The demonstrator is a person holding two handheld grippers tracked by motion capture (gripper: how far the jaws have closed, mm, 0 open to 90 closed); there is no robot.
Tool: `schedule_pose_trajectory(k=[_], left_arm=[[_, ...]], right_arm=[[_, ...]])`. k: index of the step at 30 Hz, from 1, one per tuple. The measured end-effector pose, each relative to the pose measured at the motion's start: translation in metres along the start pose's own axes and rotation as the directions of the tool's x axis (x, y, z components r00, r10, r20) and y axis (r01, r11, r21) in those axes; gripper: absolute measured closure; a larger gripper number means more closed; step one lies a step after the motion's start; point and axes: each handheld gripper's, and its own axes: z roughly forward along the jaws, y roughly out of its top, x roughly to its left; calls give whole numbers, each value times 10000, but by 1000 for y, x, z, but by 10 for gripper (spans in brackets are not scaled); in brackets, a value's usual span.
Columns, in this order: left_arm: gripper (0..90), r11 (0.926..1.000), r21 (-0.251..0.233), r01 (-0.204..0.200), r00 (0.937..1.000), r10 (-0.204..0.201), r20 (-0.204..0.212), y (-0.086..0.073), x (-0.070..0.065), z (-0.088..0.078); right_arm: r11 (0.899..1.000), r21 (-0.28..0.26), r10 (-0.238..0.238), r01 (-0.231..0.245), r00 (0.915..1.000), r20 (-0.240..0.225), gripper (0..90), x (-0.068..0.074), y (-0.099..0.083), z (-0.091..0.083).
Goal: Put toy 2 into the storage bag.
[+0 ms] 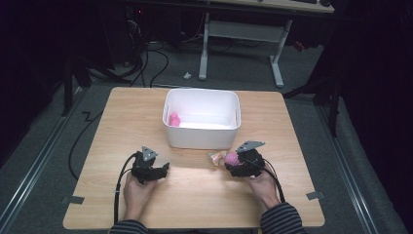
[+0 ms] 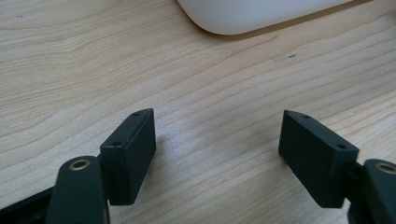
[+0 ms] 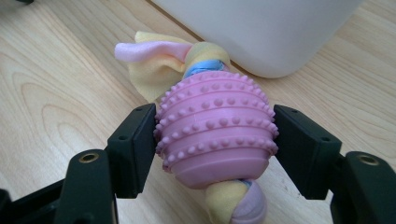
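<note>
Wooden table (image 1: 195,195) under bright light, dark room beyond. Right gripper (image 3: 215,140) is clamped on a pink studded toy (image 3: 215,126), both pads pressing its ribbed sides; the toy lies on the table just beside the white bin (image 1: 202,139). Recommended: lift straight up until the trailing yellow cloth ends clear the near wall, then carry over the rim. Left gripper (image 2: 217,154) rests open, nothing between its pads. Another pink item (image 1: 174,119) already lies inside the bin.
</note>
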Motion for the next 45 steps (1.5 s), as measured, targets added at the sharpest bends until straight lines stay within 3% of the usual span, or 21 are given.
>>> schedule_pose_trajectory(k=[4,16,24,29,39,45], left_arm=[[276,10000,0,1,10000,-1,0,0,0,0],[276,10000,7,-20,10000,20,-11,0,0,0],[276,10000,6,-24,10000,24,-13,0,0,0],[276,10000,4,-21,10000,21,-11,0,0,0],[276,10000,5,-33,10000,33,-7,0,0,0],[276,10000,8,-34,10000,34,-7,0,0,0]], right_arm=[[9998,-67,-197,197,9998,19,337,-1,-1,-9],[9976,-660,-205,199,9998,-78,337,-7,5,-44],[9934,-1122,-257,231,9994,-222,337,-15,20,-74],[9905,-1321,-391,388,9992,4,338,-22,32,-89],[9855,-1611,-523,531,9986,90,338,-30,55,-102],[9825,-1662,-841,839,9964,57,338,-32,72,-105]])
